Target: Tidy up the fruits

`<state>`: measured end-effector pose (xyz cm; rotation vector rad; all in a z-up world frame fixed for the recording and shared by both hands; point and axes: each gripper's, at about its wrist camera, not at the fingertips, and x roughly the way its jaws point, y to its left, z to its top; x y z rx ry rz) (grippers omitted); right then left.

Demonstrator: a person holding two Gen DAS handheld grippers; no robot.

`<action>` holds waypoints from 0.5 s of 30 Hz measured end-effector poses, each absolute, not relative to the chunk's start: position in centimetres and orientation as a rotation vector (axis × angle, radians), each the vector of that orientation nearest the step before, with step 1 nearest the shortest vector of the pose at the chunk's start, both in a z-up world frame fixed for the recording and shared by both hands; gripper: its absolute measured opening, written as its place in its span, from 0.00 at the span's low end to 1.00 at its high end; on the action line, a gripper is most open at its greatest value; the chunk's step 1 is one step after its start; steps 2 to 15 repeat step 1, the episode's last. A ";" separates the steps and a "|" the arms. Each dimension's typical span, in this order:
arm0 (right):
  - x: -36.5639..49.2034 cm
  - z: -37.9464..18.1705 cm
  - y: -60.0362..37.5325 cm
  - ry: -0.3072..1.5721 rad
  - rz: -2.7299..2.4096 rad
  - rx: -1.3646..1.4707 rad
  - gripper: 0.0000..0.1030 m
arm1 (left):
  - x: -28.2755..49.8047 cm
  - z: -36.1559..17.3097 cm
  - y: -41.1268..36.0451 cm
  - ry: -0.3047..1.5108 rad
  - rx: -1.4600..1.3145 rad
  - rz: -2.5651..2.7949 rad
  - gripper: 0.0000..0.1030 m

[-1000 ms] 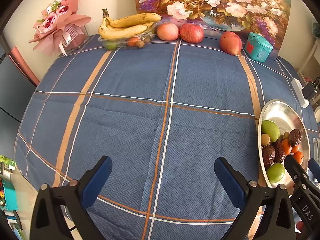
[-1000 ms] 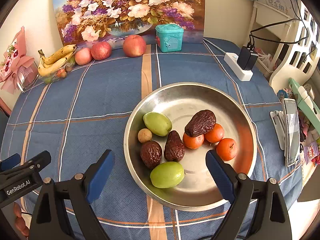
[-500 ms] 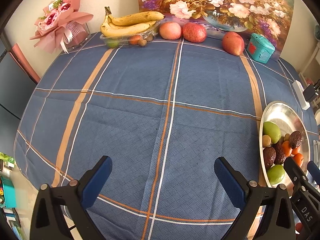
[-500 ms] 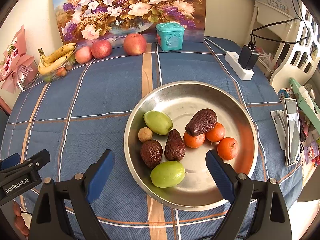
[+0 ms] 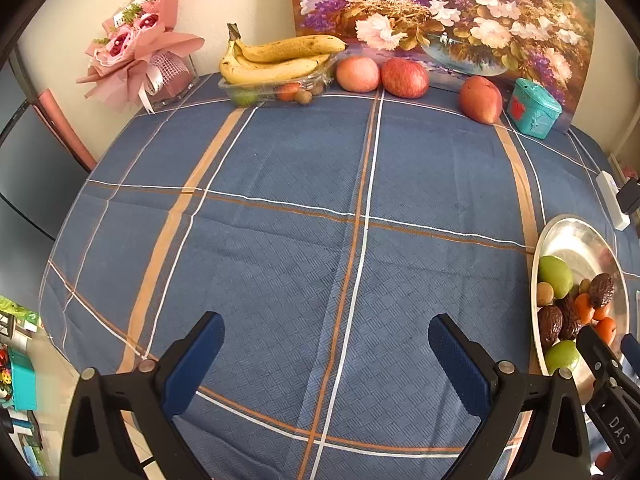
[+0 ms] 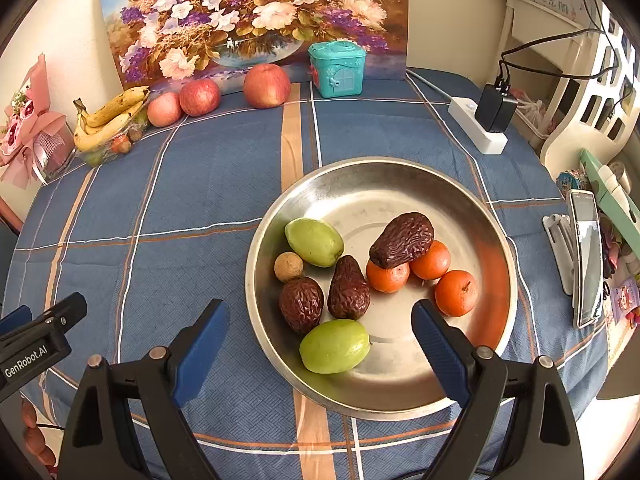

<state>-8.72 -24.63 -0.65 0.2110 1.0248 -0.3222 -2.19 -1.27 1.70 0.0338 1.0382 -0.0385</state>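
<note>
A round metal plate holds two green fruits, three wrinkled dark dates, three small oranges and a small brown longan. My right gripper hovers open over the plate's near edge, nothing between its blue pads. My left gripper stands open above bare blue cloth, left of the plate. At the table's far edge lie bananas on a clear tray of small fruits, and three red apples.
A plaid blue tablecloth covers the table. A flower painting, a teal toy box and a pink bouquet stand at the back. A power strip with a plug and a phone on a stand sit to the right.
</note>
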 end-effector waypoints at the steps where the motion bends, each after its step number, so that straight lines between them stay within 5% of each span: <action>1: -8.7 -0.6 -24.6 1.025 -0.322 0.210 0.90 | -2.1 1.6 -1.3 1.042 0.031 -0.043 1.00; 15: -8.7 -0.6 -24.6 1.025 -0.322 0.210 0.90 | -2.1 1.6 -1.3 1.042 0.031 -0.043 1.00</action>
